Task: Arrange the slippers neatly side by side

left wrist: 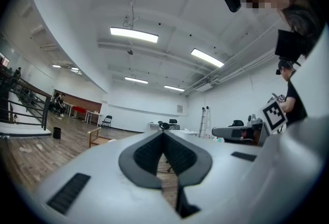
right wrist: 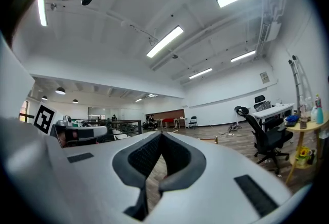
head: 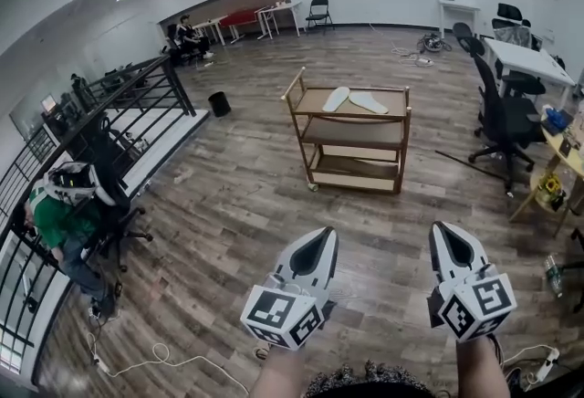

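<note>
Left gripper (left wrist: 163, 133): jaws closed, the tips meet and nothing is between them; it is held level above the floor.
Right gripper (right wrist: 160, 134): jaws closed tip to tip, empty; it also points level, out into the room.
Gripper placement: in the head view both sit at the bottom edge, left and right of centre and apart from each other, each with its marker cube nearest the person's arms.
Floor (head: 228, 204): dark wood planks, bare between the grippers and the cart.
Slippers (head: 354, 100): two pale, flat slippers on the top shelf of the cart, well away from both grippers. They lie next to each other in a shallow V, close together at one end and spread at the other.
Cart (head: 351, 121): wooden, three shelves, on small wheels, standing near the middle of the room ahead of the grippers.
Bin (head: 219, 104): small and black, on the floor to the left of the cart, near the railing.
Railing (head: 137, 104): black metal, running along the left side.
Person (head: 59, 221): seated by the railing at far left, in a green top.
Office chairs (head: 502, 118): black, to the right of the cart, beside a white table (head: 525, 58).
Cables (head: 164, 355): loose on the floor at lower left.
</note>
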